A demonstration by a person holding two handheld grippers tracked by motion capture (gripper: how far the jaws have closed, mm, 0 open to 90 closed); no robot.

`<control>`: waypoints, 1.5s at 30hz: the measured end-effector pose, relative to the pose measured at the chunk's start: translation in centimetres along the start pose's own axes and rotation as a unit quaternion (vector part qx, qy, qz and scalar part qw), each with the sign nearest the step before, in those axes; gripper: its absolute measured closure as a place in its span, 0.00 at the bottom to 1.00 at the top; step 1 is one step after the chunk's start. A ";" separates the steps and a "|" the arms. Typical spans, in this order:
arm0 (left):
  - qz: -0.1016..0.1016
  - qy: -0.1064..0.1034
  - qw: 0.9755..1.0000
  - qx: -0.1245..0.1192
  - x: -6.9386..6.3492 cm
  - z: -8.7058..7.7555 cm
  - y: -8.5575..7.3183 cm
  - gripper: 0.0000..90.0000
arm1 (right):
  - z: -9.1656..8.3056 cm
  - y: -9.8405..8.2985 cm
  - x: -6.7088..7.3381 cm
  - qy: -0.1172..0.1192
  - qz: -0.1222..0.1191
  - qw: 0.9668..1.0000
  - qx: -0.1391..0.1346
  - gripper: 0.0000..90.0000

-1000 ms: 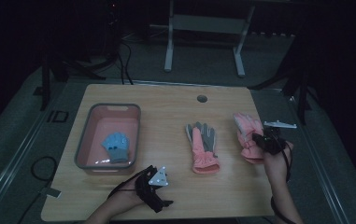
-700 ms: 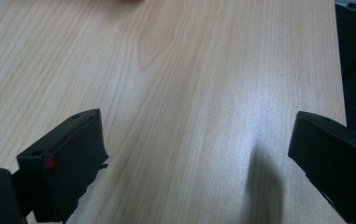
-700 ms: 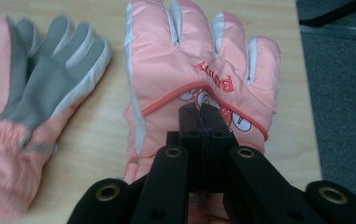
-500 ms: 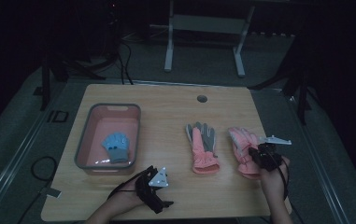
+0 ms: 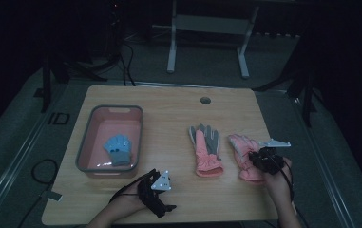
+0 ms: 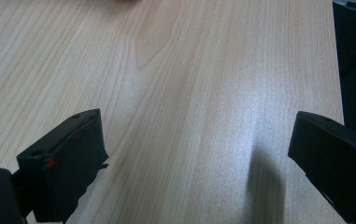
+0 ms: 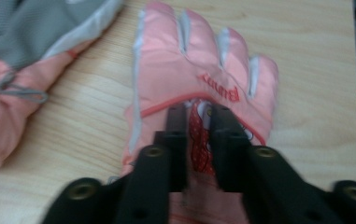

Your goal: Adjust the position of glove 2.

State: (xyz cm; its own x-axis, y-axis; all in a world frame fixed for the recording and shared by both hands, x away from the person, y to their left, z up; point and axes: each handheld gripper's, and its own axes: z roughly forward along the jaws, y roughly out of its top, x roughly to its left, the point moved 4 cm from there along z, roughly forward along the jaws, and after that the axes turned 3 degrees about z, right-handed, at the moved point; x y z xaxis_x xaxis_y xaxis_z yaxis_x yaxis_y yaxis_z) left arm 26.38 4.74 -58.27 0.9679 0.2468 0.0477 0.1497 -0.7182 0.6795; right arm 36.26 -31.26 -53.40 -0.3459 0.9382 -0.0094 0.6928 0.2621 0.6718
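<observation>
Work in hand: moving gloves off the table (image 5: 169, 114) into the pink bin (image 5: 85, 148), judging by what already lies in it.
Done: one blue glove (image 5: 117, 149) lies inside the bin, at about nine o'clock from the table's middle.
Left: two pink gloves lie on the bare wood, neither lifted.
Right pink glove (image 7: 203, 88): flat, back up, fingers toward twelve o'clock, at about four o'clock from the table's middle; in the high view it lies at (image 5: 243, 156).
Other pink glove (image 5: 206, 149): grey palm up, just beside the first at its nine o'clock side, apart from it.
Right gripper (image 7: 199, 112): on the right pink glove's back, jaws a narrow gap apart and just been opening; a ridge of red-dotted fabric stands between them, but I cannot tell whether the pads press on it. The high view shows it at (image 5: 264, 159).
Left gripper (image 6: 199, 140): jaws spread wide over bare wood, holding nothing; it sits near the front edge at about seven o'clock (image 5: 156, 192).
Judgement: roughly a third through; the right glove still needs a firm pinch, lift and carry across to the bin.
</observation>
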 end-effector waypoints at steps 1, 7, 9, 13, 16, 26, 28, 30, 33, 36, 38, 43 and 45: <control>0.001 0.000 1.000 0.001 0.0 0.0 0.0 0.04 | 0.0 0.1 -0.2 0.002 -0.004 1.000 0.002 0.79; 0.001 -0.003 1.000 0.001 -0.1 0.1 0.0 0.04 | 0.7 -0.3 -1.3 0.033 -0.009 0.999 0.008 0.76; 0.003 -0.002 1.000 0.003 -0.1 0.1 0.0 0.04 | 1.1 -0.7 -1.6 0.041 0.008 0.999 0.007 0.75; 0.001 -0.001 1.000 0.001 0.0 0.1 0.0 0.04 | 1.9 -1.2 -1.4 0.050 0.020 0.998 0.014 0.81; 0.001 0.000 1.000 0.002 -0.1 0.1 -0.1 0.04 | 1.9 -1.2 -1.3 0.053 0.022 0.998 0.023 0.91; 0.001 0.002 1.000 0.001 0.0 0.0 0.0 0.04 | 0.1 -0.1 0.0 -0.010 0.041 0.999 0.011 0.99; 0.001 0.003 1.000 0.001 0.0 -0.1 0.0 0.04 | -1.3 1.0 0.3 -0.014 0.050 0.999 -0.011 0.99; 0.000 0.004 1.000 0.000 0.0 -0.1 0.1 0.04 | -2.5 2.1 0.7 -0.023 0.046 0.998 -0.024 1.00; 0.002 0.006 1.000 0.000 0.1 -0.2 0.1 0.04 | -4.2 4.1 1.7 -0.026 0.033 0.998 -0.042 0.99; 0.004 0.007 1.000 0.000 0.1 -0.2 0.1 0.04 | -5.4 5.8 3.1 -0.012 0.028 0.998 -0.056 0.99; 0.004 0.006 1.000 -0.001 0.0 -0.2 0.1 0.04 | -5.8 6.8 4.4 -0.006 0.024 0.998 -0.063 0.99; 0.006 0.007 1.000 -0.002 0.1 -0.3 0.2 0.04 | -5.7 8.3 7.5 0.013 0.018 0.997 -0.068 0.99; 0.006 0.008 1.000 -0.004 0.1 -0.4 0.2 0.04 | -5.4 8.8 9.1 0.021 0.016 0.997 -0.068 0.99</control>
State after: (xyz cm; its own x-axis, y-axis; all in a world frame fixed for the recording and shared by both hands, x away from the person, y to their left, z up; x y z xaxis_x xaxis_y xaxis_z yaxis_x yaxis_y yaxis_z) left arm 26.40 4.89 -57.85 0.9660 0.2495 0.0675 0.1372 -0.7161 0.6844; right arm 35.82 -21.68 -43.60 -0.3532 0.9346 0.0416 0.6125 0.1974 0.7654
